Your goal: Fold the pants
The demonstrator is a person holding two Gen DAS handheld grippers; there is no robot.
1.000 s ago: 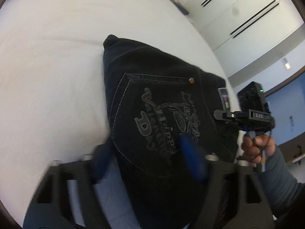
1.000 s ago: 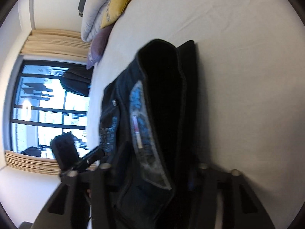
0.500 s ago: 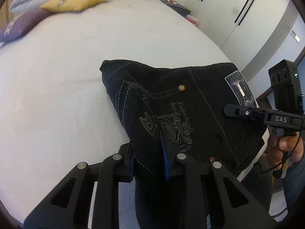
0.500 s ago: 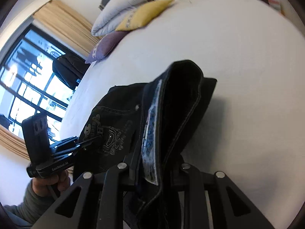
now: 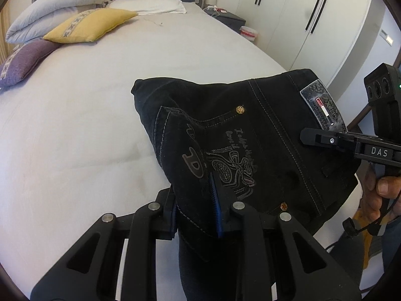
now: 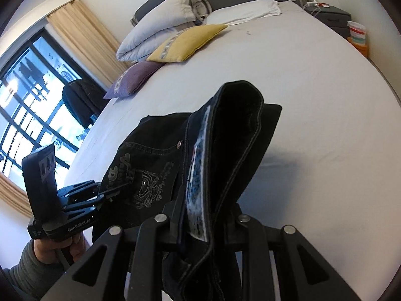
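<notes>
White bed (image 5: 75, 138); pillows (image 5: 90, 25) beyond pants (image 5: 225, 125)

Pants (image 5: 250, 135): black denim, matt, coarse weave; pale contrast stitching; glossy printed graphic on pocket; brass-coloured metal rivets; embossed waistband patch (image 5: 323, 107) with dull sheen.
Left gripper (image 5: 198, 205): black matt plastic; blue ribbed pads; bright metal pins.
Right gripper (image 6: 204, 215): same black matt plastic, same metal pins.
Bed sheet (image 5: 75, 138): smooth pale cloth, matt, faintly creased.
Cushions (image 5: 87, 25): woven cloth, yellow and purple.
Wardrobe doors (image 5: 313, 25): smooth, slight gloss.
</notes>
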